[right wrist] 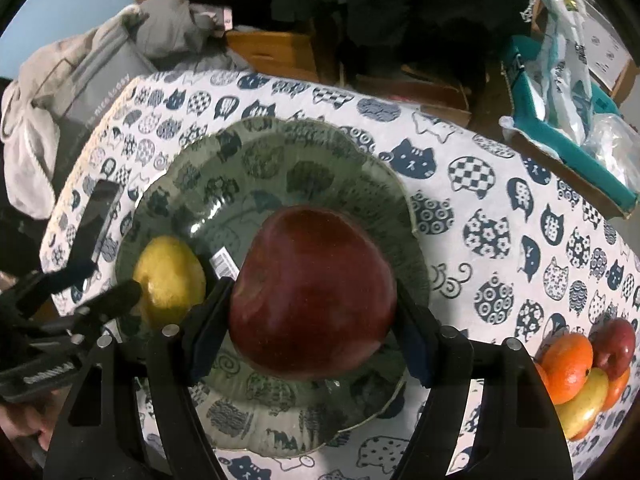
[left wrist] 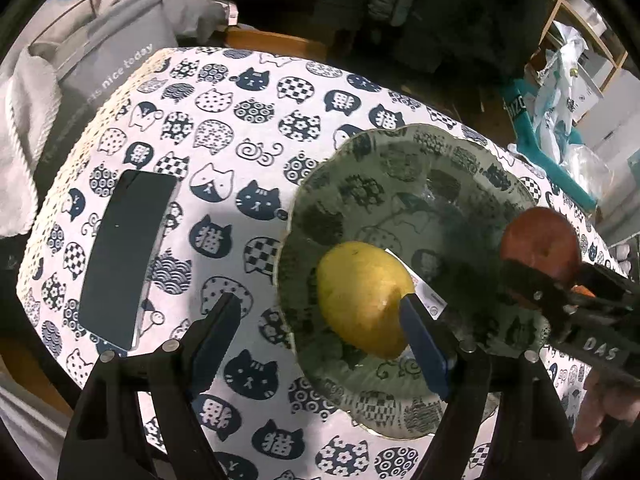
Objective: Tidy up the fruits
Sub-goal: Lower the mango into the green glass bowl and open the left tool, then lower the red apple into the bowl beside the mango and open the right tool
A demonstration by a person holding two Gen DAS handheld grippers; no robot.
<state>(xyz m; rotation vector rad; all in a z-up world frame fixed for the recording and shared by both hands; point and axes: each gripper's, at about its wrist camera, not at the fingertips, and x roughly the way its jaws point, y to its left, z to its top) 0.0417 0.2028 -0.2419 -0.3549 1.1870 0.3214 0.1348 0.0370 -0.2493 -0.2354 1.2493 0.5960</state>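
A clear glass plate [left wrist: 400, 152] with a scalloped rim lies on the cat-print tablecloth; it also shows in the right wrist view [right wrist: 280, 152]. A yellow lemon [left wrist: 362, 298] rests on the plate's near side; in the right wrist view the lemon [right wrist: 170, 278] is at the plate's left. My left gripper [left wrist: 320, 312] is open, its right finger beside the lemon. My right gripper [right wrist: 312, 300] is shut on a dark red apple [right wrist: 312, 292] and holds it over the plate. In the left wrist view the apple [left wrist: 540, 244] sits in the right gripper at the plate's right edge.
A black phone [left wrist: 124, 256] lies on the cloth left of the plate. A pile of fruit [right wrist: 588, 368], oranges, a red apple and a yellow one, sits at the table's right edge. Grey clothing, a bag and boxes stand behind the table.
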